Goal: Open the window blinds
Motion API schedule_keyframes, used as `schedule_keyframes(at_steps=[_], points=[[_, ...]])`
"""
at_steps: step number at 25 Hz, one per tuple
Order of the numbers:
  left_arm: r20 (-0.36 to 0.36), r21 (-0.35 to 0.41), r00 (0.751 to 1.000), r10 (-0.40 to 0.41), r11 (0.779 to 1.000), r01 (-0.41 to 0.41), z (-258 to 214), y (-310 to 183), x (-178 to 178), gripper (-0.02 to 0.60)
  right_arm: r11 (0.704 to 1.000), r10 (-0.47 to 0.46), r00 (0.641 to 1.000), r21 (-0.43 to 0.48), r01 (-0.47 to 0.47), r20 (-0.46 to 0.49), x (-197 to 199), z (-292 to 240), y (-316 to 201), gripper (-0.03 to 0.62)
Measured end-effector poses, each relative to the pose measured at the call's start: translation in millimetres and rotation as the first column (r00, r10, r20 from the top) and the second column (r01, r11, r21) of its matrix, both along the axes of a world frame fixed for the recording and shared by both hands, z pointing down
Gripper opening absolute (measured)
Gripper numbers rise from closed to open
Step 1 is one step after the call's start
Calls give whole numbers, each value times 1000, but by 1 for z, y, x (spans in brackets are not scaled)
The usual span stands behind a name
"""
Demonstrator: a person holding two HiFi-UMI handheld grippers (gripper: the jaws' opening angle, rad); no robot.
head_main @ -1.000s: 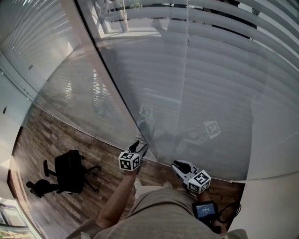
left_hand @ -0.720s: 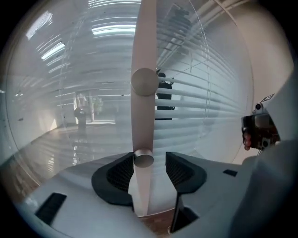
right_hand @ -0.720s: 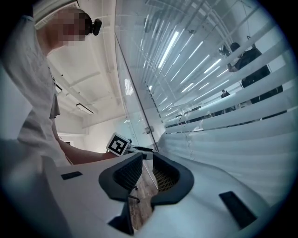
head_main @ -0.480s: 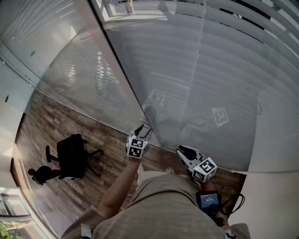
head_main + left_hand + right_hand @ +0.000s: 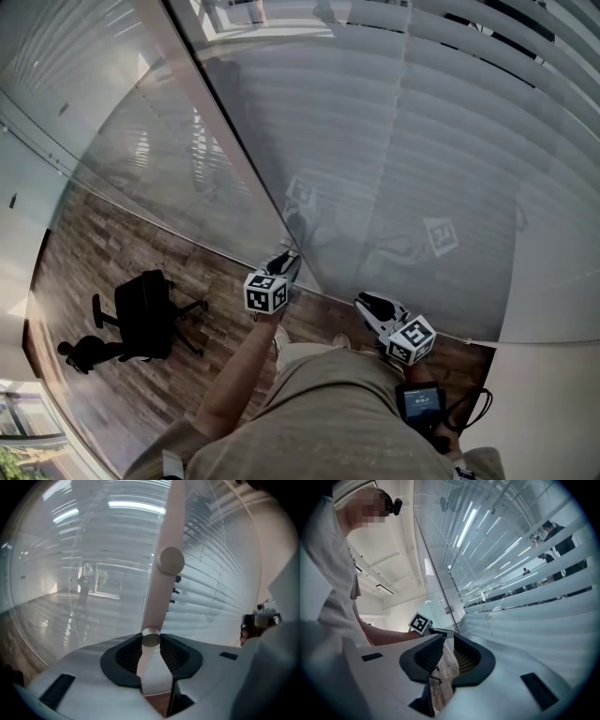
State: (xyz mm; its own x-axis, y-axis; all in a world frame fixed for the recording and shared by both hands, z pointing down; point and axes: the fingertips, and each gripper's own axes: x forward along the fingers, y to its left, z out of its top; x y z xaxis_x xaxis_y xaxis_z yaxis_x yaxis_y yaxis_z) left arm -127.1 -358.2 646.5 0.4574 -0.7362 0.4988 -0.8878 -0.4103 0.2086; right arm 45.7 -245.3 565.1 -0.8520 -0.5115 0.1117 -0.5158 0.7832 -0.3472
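White left gripper (image 5: 286, 259) and right gripper (image 5: 365, 302), black-ribbed jaws, beige shirt (image 5: 319, 412)

Wood-plank floor (image 5: 117, 398) — one black office chair (image 5: 142, 314) on it, leftward

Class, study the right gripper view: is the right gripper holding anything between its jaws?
No, the right gripper has its jaws apart, and the wooden floor shows through the gap.

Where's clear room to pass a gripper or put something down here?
Free: bare wooden floor between the black office chair and the glass wall's base, and left of the chair. The open right gripper faces unobstructed grey slatted blinds. Crowded: the frame post, where the left gripper has just been closing its jaws onto the white rod.
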Motion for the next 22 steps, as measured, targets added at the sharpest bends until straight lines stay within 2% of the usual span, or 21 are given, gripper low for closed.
schedule_keyframes(at_steps=[4,6,9,14,16,18,22], points=[[-143,-58,989,-24,998,15,7,2,-3,133,1000,3,1000,-3,-3,6,-2,8,3,74],[-227,-93,973,-42,995,21,7,1,-2,133,1000,3,1000,-5,-3,3,-2,8,2,74],[-378,-150,923,-72,989,16,6,1,-2,132,1000,2,1000,-6,-2,0,-1,6,3,74],[-531,-208,840,-109,978,-4,6,2,-1,132,1000,3,1000,-5,-3,1,-2,7,5,74],[-605,-238,784,-138,971,-12,7,1,0,132,1000,2,1000,-6,-2,1,-2,9,4,75],[-681,-269,711,-175,963,-21,7,1,0,133,1000,3,1000,-8,-3,1,-1,9,5,74],[-824,-324,503,-261,945,-41,4,-1,-1,132,1000,11,1000,-7,-11,-4,1,6,4,74]])
